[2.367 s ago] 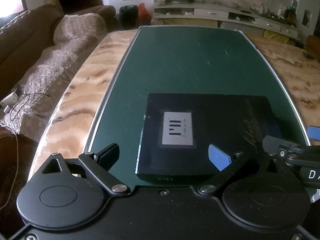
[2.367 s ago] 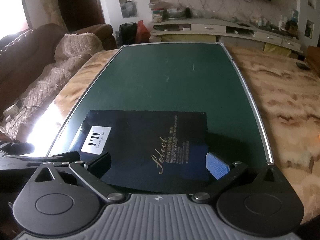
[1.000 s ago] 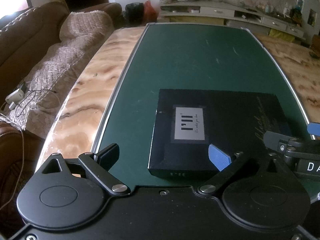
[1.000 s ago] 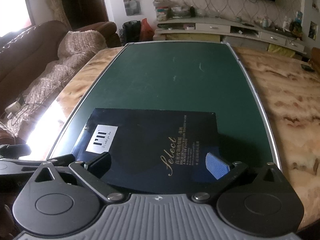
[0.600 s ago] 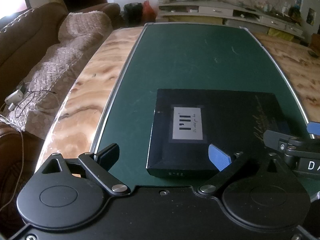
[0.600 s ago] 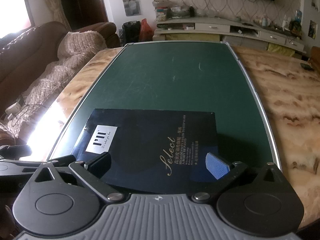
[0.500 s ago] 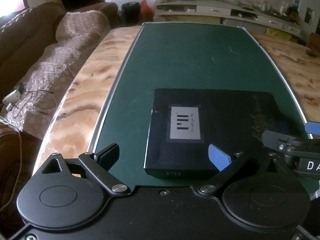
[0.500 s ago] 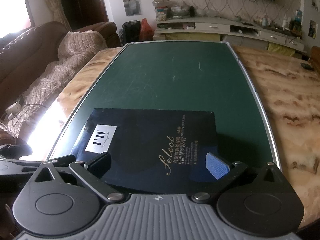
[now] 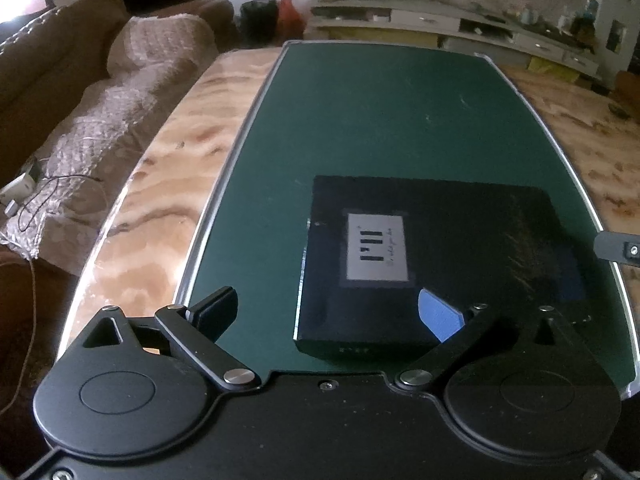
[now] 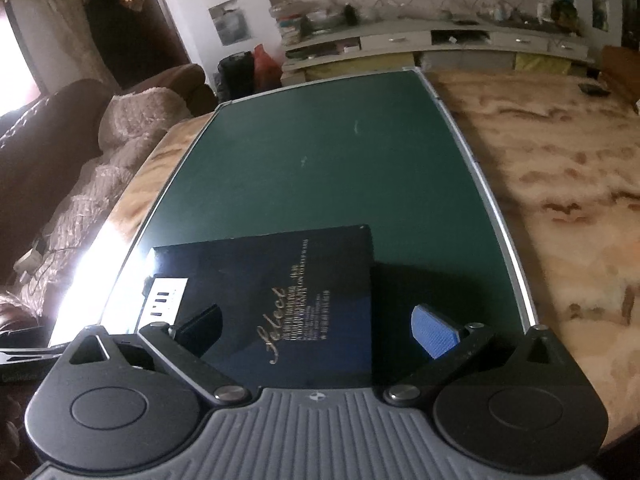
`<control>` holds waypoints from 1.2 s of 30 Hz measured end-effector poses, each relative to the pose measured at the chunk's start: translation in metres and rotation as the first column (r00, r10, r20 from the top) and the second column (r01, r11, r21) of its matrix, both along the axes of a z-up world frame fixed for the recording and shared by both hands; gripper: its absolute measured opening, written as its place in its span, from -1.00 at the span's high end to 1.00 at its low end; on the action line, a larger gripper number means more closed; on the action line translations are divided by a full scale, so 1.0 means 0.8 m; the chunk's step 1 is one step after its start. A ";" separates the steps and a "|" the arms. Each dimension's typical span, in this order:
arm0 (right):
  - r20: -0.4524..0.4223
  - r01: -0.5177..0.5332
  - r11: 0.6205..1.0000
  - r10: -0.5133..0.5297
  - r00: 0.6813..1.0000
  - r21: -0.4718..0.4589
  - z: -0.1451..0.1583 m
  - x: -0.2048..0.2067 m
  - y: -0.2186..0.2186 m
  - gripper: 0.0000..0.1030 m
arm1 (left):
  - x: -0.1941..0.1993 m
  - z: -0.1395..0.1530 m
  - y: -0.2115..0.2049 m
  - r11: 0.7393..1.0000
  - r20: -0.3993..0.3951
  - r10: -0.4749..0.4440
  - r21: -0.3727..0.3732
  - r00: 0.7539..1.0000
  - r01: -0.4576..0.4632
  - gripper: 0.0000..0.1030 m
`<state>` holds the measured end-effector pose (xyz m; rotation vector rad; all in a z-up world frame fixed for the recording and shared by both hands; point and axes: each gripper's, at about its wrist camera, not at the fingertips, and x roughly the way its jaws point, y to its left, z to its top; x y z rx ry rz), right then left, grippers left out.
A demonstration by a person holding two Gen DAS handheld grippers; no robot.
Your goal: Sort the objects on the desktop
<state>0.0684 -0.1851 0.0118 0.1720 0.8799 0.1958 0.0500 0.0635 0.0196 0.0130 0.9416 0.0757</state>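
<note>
A flat black rectangular box (image 9: 432, 256) with a white label is seen low and right of centre on the dark green tabletop (image 9: 376, 120). The left gripper (image 9: 326, 312) and right gripper (image 10: 316, 328) are spread wide, holding nothing.

I see a flat black cardboard box (image 9: 460, 248) with a glossy lid and white paper label (image 9: 377, 248), on the smooth dark-green glass worktop (image 9: 380, 120) edged in polished marble-like stone.
</note>
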 end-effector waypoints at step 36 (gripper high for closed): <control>-0.012 0.008 0.999 -0.008 1.000 0.049 -0.015 -0.025 -0.013 -1.00 | -0.021 0.011 -0.040 0.992 0.126 -0.003 0.123 0.992 -0.013 -1.00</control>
